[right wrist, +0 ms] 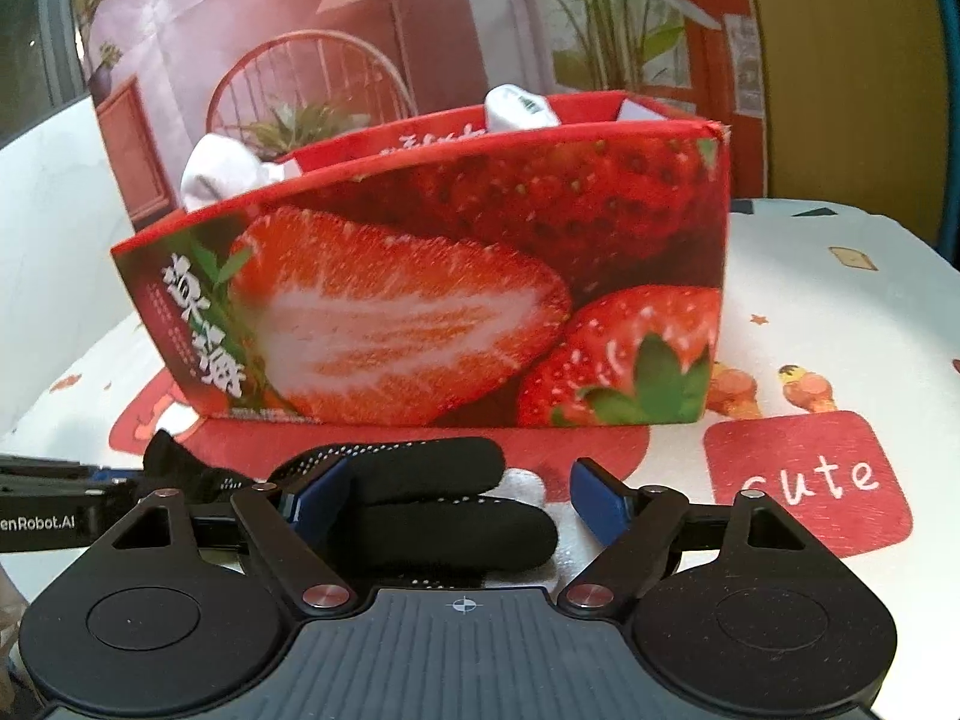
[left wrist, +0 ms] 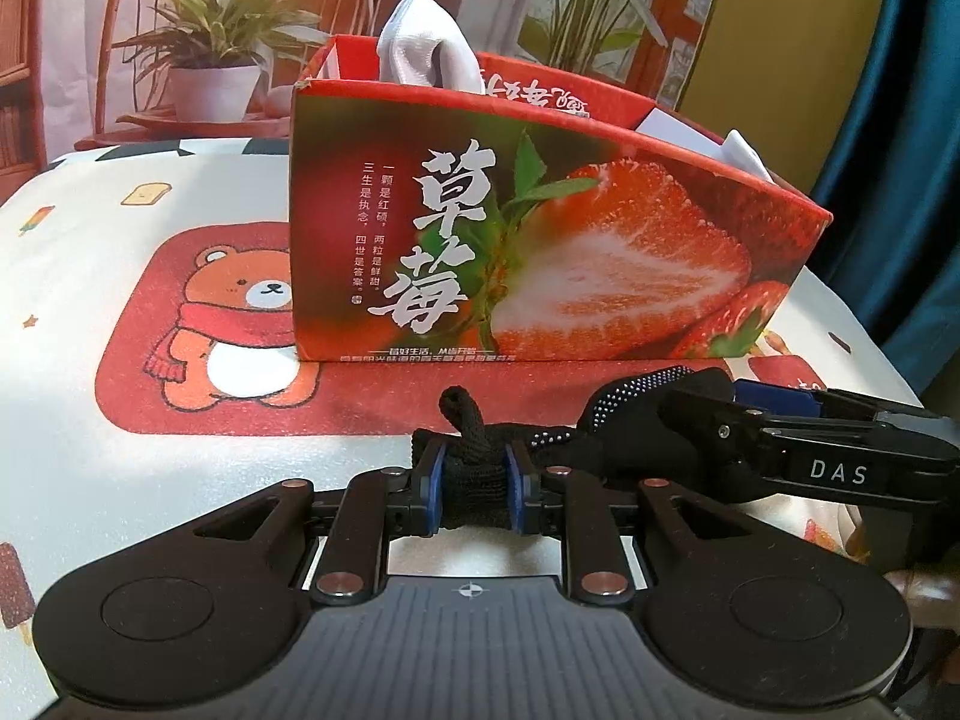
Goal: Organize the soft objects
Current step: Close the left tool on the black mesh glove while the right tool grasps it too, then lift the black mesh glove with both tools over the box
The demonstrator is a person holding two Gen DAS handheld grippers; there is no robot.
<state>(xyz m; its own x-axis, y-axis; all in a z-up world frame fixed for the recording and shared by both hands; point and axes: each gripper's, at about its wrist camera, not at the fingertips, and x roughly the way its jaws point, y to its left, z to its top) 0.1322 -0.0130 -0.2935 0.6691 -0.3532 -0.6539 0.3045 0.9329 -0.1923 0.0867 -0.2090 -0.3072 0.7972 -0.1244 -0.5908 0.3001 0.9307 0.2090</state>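
A red strawberry-print box (left wrist: 540, 252) stands on the table and also shows in the right wrist view (right wrist: 456, 294). White socks (left wrist: 429, 51) stick out of its top, seen too in the right wrist view (right wrist: 219, 171). My left gripper (left wrist: 474, 495) is shut on the cuff end of a black sock (left wrist: 624, 405) that lies on the table in front of the box. My right gripper (right wrist: 462, 501) is open, its fingers either side of the toe end of the same black sock (right wrist: 432, 498). The right gripper also shows in the left wrist view (left wrist: 774, 405).
The table has a white cloth (left wrist: 78, 276) with a bear and a red "cute" patch (right wrist: 810, 480). A printed backdrop (left wrist: 198, 30) with a chair and plants stands behind the box. A blue curtain (left wrist: 906, 138) hangs at the right.
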